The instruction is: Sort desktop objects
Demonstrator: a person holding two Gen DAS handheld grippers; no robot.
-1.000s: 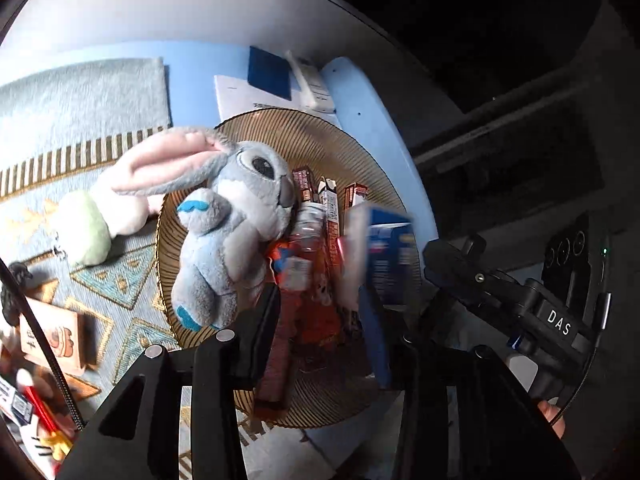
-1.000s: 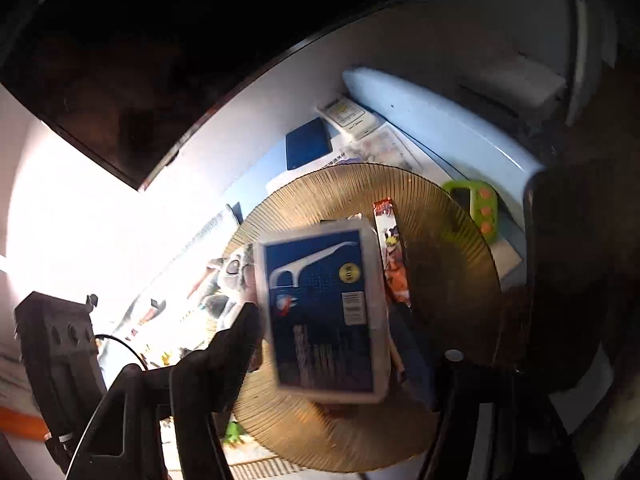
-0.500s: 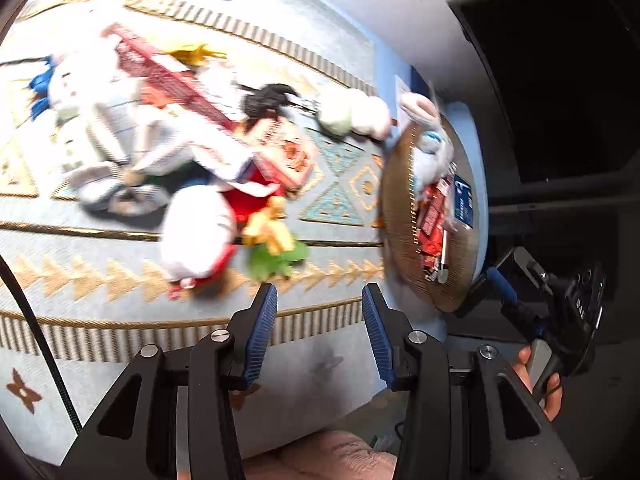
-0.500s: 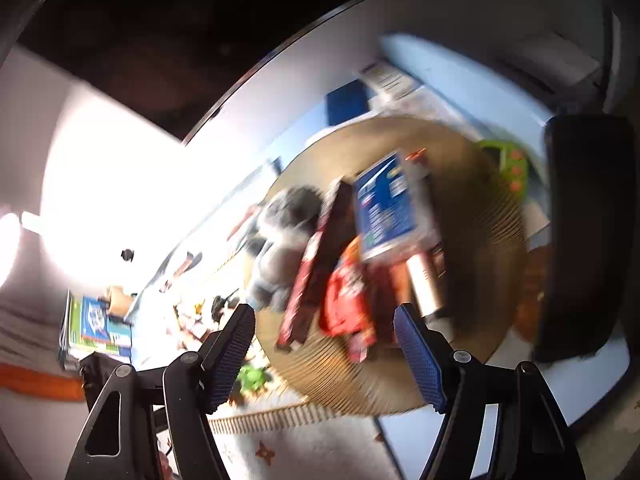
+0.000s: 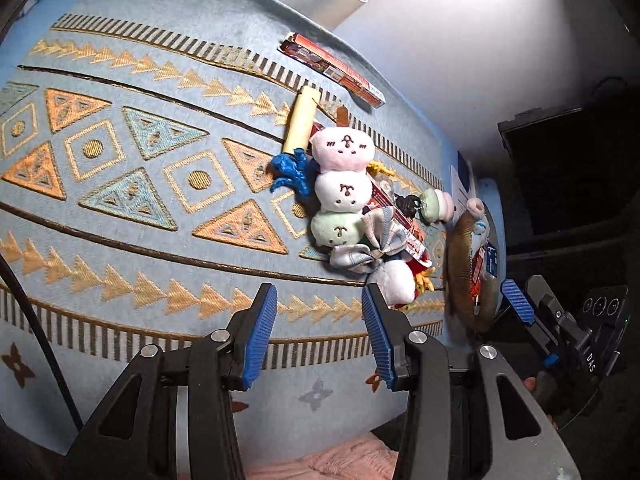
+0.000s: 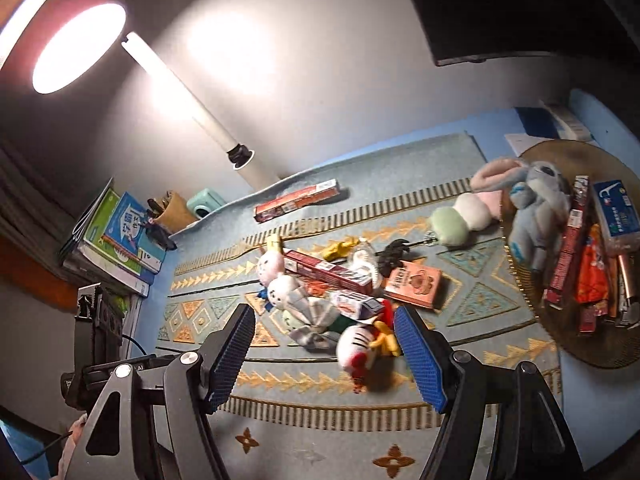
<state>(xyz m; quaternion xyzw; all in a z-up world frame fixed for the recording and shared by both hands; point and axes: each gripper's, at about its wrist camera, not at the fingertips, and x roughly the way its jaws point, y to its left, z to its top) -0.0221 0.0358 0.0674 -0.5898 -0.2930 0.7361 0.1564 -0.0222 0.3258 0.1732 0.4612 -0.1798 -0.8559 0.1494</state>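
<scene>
A heap of small things lies on the patterned blue mat (image 5: 120,184): a three-ball plush (image 5: 344,192), a white and red plush (image 6: 356,346), a red box (image 6: 326,270), an orange packet (image 6: 414,284) and a black figure (image 6: 394,256). The round brown tray (image 6: 592,354) at the right holds a grey rabbit plush (image 6: 532,208), a blue floss box (image 6: 616,210) and red snack packs (image 6: 568,248). My left gripper (image 5: 318,332) is open and empty above the mat's near edge. My right gripper (image 6: 324,354) is open and empty over the heap.
A long red box (image 6: 298,200) lies at the mat's far edge. Books (image 6: 116,236), a pen cup (image 6: 170,210) and a mint device (image 6: 204,204) stand at the far left. A white lamp tube (image 6: 192,108) leans on the wall. A dark monitor (image 6: 520,8) stands behind the tray.
My right gripper let go of the blue floss box, which now lies in the tray, and pulled back left over the heap. My left gripper swung from the tray to the mat.
</scene>
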